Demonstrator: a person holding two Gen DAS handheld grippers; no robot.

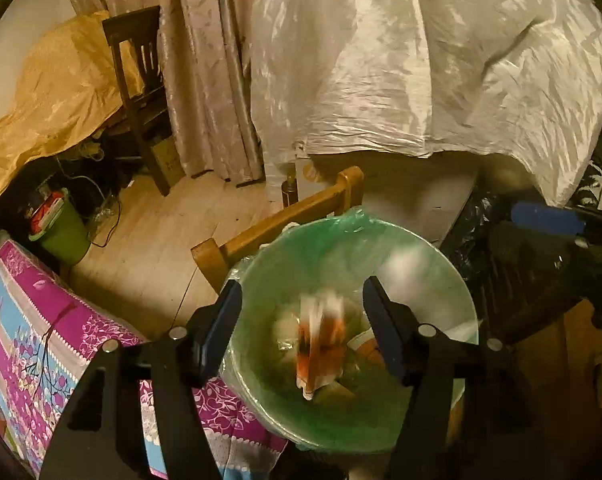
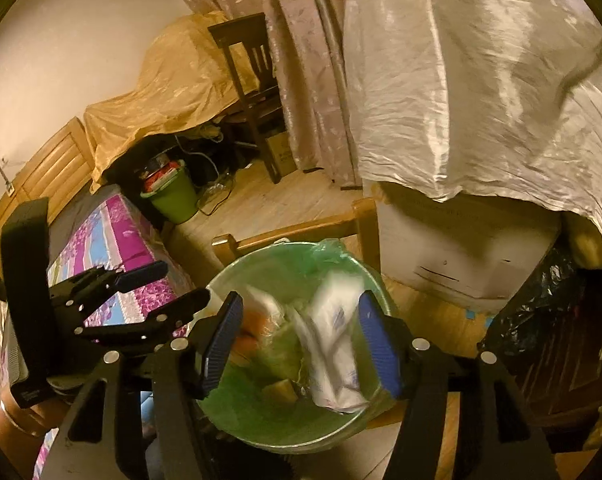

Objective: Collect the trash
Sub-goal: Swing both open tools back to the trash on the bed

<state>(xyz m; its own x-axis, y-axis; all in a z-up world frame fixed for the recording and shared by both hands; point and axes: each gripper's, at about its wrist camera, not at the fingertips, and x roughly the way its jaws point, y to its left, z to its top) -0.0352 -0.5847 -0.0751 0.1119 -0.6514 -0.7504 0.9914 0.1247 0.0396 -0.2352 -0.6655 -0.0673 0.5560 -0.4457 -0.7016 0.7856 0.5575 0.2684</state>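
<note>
Right gripper (image 2: pixel 299 344), blue-padded black fingers spread wide, poised over a round bin lined with a green plastic bag (image 2: pixel 237 412). Between the fingers, a blurred white crumpled wrapper with blue print (image 2: pixel 337 356), touching neither pad. Orange and yellowish scraps lie lower in the bin.

Left gripper (image 2: pixel 169 286) at the bin's left rim, fingers apart, over a purple floral patterned cloth (image 2: pixel 117 236). Small green bucket (image 2: pixel 173 200) well beyond, near a dark wooden chair (image 2: pixel 253 92).
</note>
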